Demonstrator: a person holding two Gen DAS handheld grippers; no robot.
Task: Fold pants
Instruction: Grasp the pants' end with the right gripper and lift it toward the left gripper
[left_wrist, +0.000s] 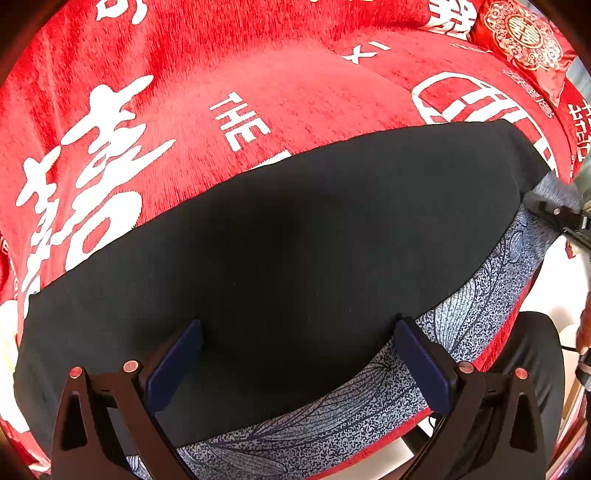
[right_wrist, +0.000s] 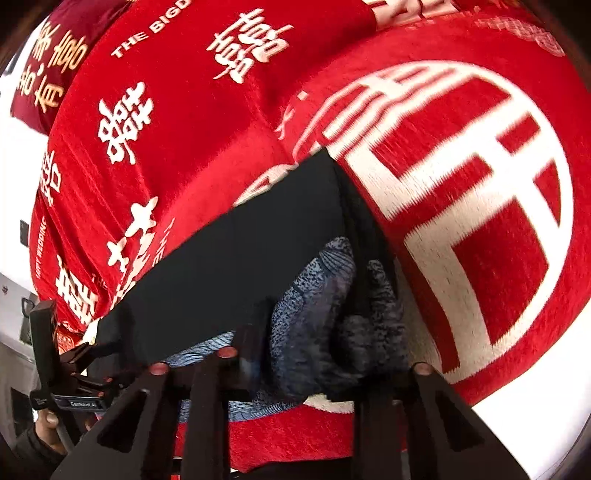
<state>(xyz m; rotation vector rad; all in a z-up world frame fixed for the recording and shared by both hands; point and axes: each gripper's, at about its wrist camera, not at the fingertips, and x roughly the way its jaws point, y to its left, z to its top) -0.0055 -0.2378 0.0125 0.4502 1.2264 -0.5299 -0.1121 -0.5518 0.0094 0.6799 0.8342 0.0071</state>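
The right gripper (right_wrist: 317, 332) has its fingers pinching the pants (right_wrist: 236, 258) at the patterned hem; a shallow bite may slip. The left gripper (left_wrist: 295, 365) hangs spread over the pants, pinning nothing; the layers could drag across the red blanket (left_wrist: 258, 74).

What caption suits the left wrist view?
Open left gripper above dark pants on a red blanket.

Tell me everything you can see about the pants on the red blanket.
The pants are dark, nearly black outside, with a blue-grey leaf-print lining showing along the near edge. They lie flat and smooth on the red blanket, apparently already folded over. The right tool is shut on a bunched corner of the lining; the left tool hovers open above the near edge.
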